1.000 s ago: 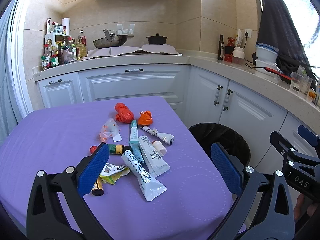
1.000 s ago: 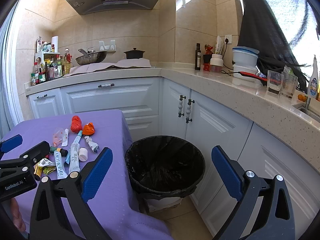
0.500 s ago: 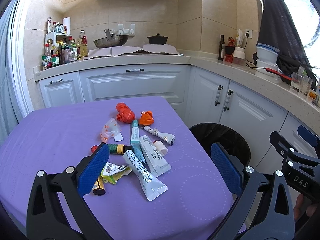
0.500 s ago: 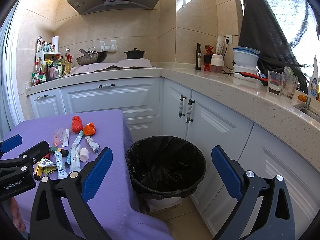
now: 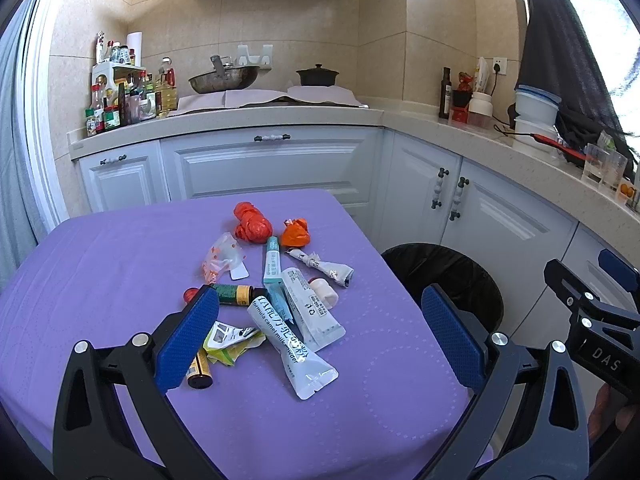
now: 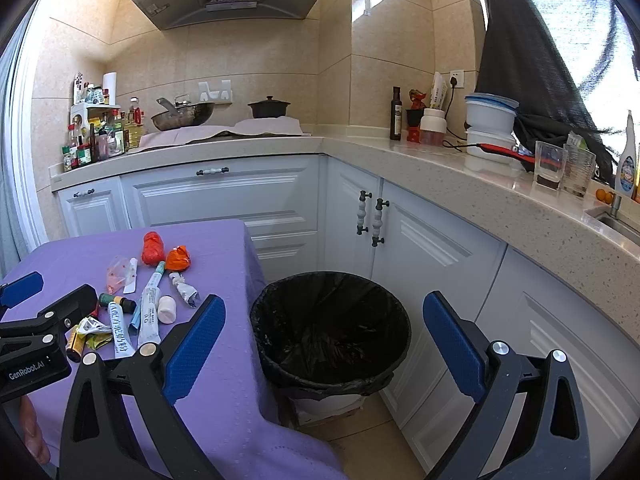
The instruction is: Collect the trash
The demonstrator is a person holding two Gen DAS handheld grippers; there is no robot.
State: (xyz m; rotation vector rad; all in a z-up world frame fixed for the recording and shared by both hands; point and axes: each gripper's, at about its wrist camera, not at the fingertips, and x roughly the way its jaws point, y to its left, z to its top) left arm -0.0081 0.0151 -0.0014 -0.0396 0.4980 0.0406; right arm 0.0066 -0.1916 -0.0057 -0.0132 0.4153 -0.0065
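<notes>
While the left gripper hangs above the purple-covered bench with its blue-padded fingers spread wide and holding nothing, the trash lies in a loose heap on the cloth ahead of it. In that heap are a white tube printed "formula camel milk powder", a second white tube overlapping it, a teal and white tube, a small white bottle, a crumpled silver wrapper, two orange-red plastic wads, a clear wrapper with orange spots, a green and yellow bottle, a yellow-green torn packet and a dark bottle partly hidden behind the left finger.

The right gripper is held past the bench's edge, its fingers likewise wide apart and empty, framing a round bin lined with a black bag. The bin stands on the floor just beside the bench corner, in front of the white cabinets.
</notes>
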